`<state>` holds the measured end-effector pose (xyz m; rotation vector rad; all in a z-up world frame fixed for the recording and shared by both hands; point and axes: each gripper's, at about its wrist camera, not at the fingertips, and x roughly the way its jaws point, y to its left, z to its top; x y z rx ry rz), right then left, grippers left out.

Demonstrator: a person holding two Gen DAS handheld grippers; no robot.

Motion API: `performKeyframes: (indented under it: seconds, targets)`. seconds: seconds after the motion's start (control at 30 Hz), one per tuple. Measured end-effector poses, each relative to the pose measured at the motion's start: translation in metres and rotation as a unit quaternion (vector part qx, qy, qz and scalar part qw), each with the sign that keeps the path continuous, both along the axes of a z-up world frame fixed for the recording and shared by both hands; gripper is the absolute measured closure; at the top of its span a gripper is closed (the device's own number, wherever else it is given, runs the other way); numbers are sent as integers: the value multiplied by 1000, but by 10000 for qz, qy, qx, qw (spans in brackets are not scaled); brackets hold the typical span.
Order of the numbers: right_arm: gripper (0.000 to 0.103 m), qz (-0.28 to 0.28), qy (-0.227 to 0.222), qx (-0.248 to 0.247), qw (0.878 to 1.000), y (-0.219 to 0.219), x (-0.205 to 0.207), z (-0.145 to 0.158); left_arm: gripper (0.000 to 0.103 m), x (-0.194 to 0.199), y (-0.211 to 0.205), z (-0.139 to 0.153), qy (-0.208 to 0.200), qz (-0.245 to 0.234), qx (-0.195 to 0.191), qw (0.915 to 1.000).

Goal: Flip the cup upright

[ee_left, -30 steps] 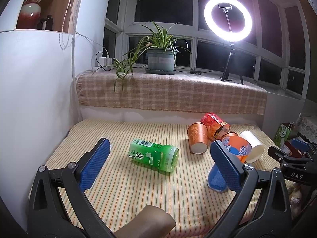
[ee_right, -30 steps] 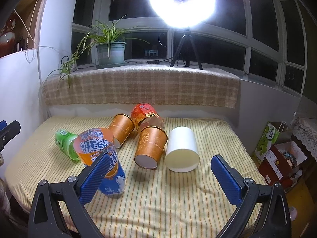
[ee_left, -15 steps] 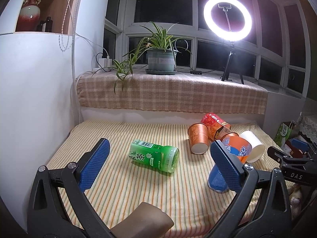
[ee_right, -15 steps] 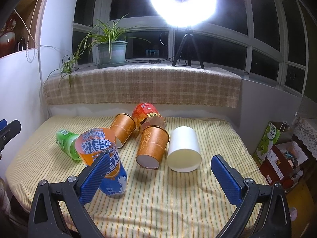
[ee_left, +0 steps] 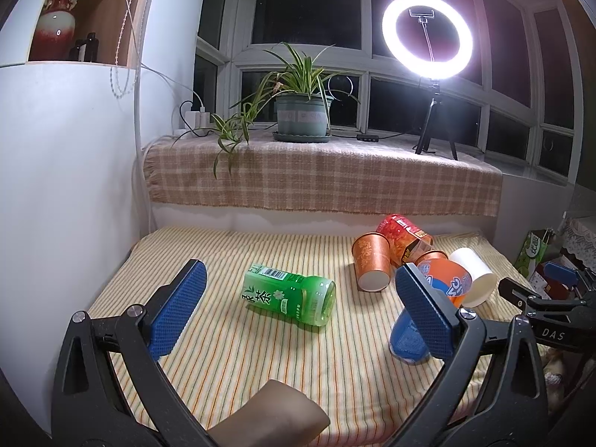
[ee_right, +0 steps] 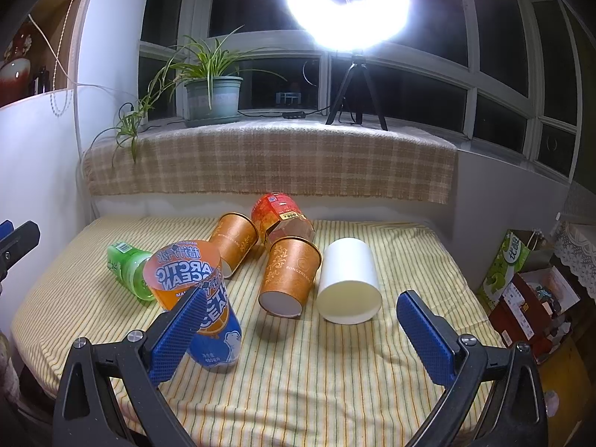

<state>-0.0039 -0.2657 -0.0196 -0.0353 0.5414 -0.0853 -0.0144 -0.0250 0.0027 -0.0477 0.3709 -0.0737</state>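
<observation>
Nothing has moved much. Both my tools, left tool (ee_left: 301,309) and right tool (ee_right: 298,331), hang apart. Blue can (ee_right: 208,298) leans before the left finger; orange cup (ee_right: 288,275) and white cup (ee_right: 348,283) lie ahead.

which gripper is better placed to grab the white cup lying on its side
Right. In its view the white cup lies just ahead, between the open jaws of the right gripper. The left gripper, also open, faces the green bottle, with the white cup far off to its right.

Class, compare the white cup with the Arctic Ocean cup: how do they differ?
The white cup is plain and lies on its side; the Arctic Ocean cup is printed orange and blue and stands tilted, taller and slimmer. Both rest on the striped cloth, ungripped.
</observation>
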Motion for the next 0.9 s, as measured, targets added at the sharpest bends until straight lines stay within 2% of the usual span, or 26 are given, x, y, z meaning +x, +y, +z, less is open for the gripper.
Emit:
performKeyframes:
  seconds: [0.9]
  targets:
    - [0,54,84,-10,9999,1,3,-4,0,3,3,-4,33,63,46,10000]
